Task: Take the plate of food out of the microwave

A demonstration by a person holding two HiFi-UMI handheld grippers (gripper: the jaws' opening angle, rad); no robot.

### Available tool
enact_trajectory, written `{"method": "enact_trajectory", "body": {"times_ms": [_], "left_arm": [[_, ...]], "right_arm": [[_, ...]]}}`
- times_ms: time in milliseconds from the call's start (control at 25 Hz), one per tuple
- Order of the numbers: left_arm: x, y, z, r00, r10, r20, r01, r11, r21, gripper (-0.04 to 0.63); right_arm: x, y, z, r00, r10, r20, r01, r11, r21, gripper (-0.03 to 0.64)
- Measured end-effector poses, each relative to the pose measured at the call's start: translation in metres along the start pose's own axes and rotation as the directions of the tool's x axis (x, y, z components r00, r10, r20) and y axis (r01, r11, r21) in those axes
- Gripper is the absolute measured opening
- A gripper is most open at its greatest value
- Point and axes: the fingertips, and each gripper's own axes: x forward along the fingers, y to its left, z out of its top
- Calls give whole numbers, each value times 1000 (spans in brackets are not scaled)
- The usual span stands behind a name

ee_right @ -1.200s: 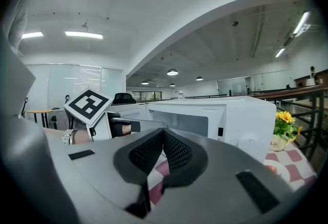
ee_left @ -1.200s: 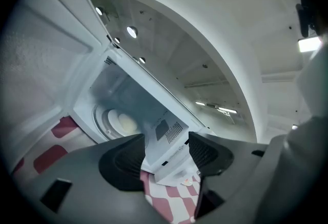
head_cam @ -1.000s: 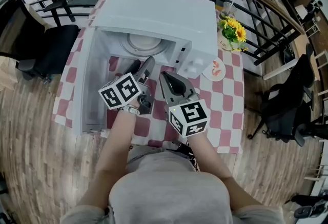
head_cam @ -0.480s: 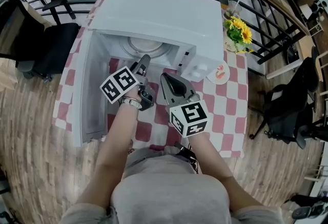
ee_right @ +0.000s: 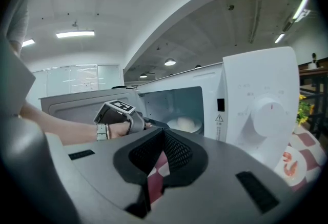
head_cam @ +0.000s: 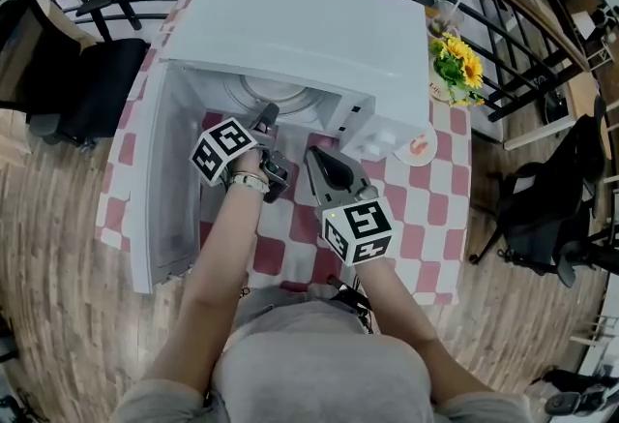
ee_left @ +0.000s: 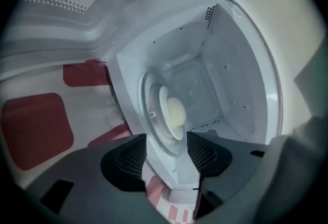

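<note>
A white microwave (head_cam: 309, 24) stands on the checked table with its door (head_cam: 169, 189) swung open to the left. Inside, a white plate (ee_left: 166, 115) carrying a pale round bun (ee_left: 177, 113) rests on the glass turntable; it also shows in the head view as the plate (head_cam: 276, 94) and in the right gripper view as the bun (ee_right: 187, 124). My left gripper (ee_left: 166, 152) is at the cavity's mouth, just short of the plate; its jaws are closing and press on nothing. My right gripper (head_cam: 314, 158) hangs shut and empty over the table in front of the microwave.
A small dish (head_cam: 418, 145) with something red on it lies right of the microwave, near a pot of yellow flowers (head_cam: 455, 68). A black chair (head_cam: 87, 82) stands left of the table. A railing (head_cam: 503, 15) runs behind it.
My left gripper has moved forward to the microwave's opening. The right gripper has hardly shifted.
</note>
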Motion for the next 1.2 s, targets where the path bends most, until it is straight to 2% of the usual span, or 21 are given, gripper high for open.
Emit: {"method": "enact_trajectory", "body": {"times_ms": [120,240,400,440,600,1000,1200], "left_arm": [[10,7,3,1000,31,-5,-31,999,-26,255],[15,11,4,998,63,-10,-64,997,-42,291],[19,11,4,991,131,-11,-131,989,-67,297],[19,13,4,989,150,-13,-151,985,-83,328],[22,26,1,975,219,-17,-220,964,-149,364],[43,40,16,955,292,44,-268,920,-286,367],[47,44,17,938,344,40,-318,902,-292,364]], "right_arm": [[2,-5,-4,1000,-4,-7,4,1000,11,25],[3,-10,-7,1000,-11,-11,11,1000,26,25],[7,-13,-9,1000,-15,-15,16,999,45,25],[7,-13,-10,1000,-15,-15,16,999,48,25],[5,-17,-14,999,-27,-20,28,998,60,25],[1,-28,-25,998,-56,-40,60,995,85,25],[2,-31,-27,997,-66,-44,70,993,92,25]]}}
